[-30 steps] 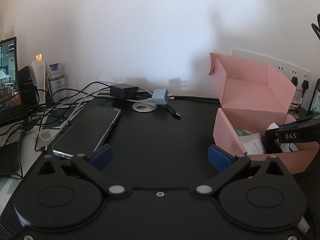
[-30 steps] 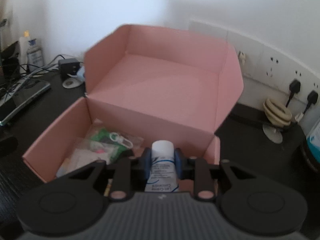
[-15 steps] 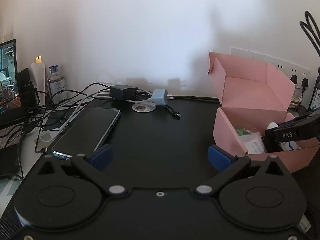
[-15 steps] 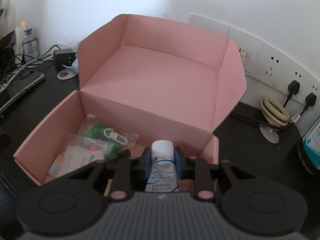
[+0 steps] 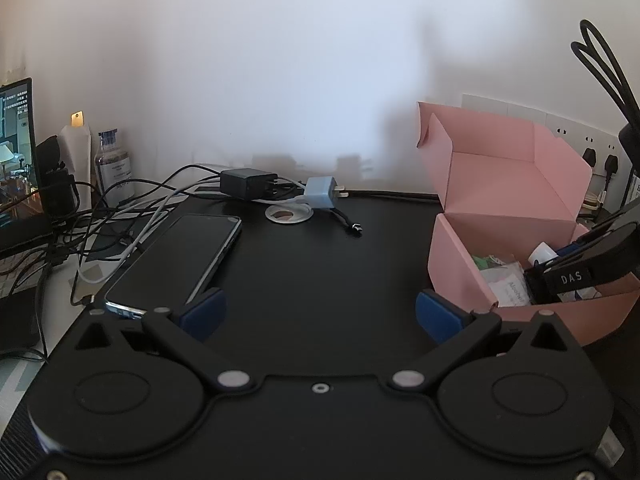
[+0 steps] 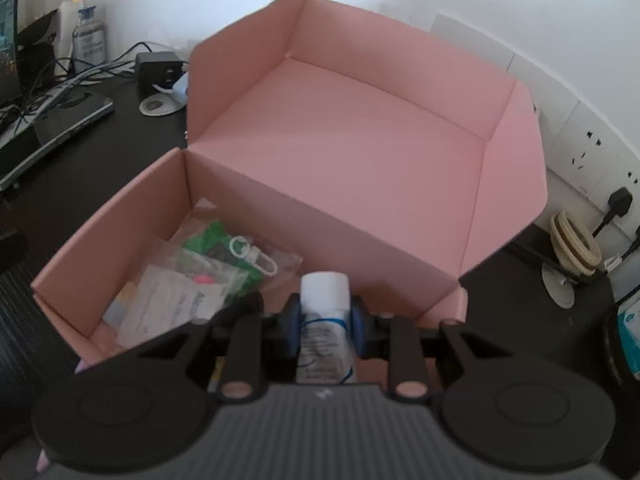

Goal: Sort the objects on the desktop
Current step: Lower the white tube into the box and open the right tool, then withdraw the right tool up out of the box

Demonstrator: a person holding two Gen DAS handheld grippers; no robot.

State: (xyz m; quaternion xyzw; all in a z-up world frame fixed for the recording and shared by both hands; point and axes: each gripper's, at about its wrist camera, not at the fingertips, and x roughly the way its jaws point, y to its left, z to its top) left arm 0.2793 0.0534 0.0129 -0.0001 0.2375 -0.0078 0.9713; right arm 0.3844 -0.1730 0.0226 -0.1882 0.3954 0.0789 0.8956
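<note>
While my right gripper [image 6: 323,320] squeezed the white tube [image 6: 325,322] over the pink box [image 6: 120,216] — left gripper [image 5: 320,312] wide open, empty — I feared it might slip out early.

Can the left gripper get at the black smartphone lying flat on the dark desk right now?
Probably yes: the left gripper is open and empty, and the black smartphone lies just ahead of its left finger with only bare dark desk between; cables touch only its far side.

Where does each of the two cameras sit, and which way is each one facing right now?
Left wrist: on the open left gripper, facing along the black desk toward the wall, phone ahead.
Right wrist: on the right gripper, angled down into the pink box, jaws clamping a white tube.
Shared: box, phone, tube.
</note>
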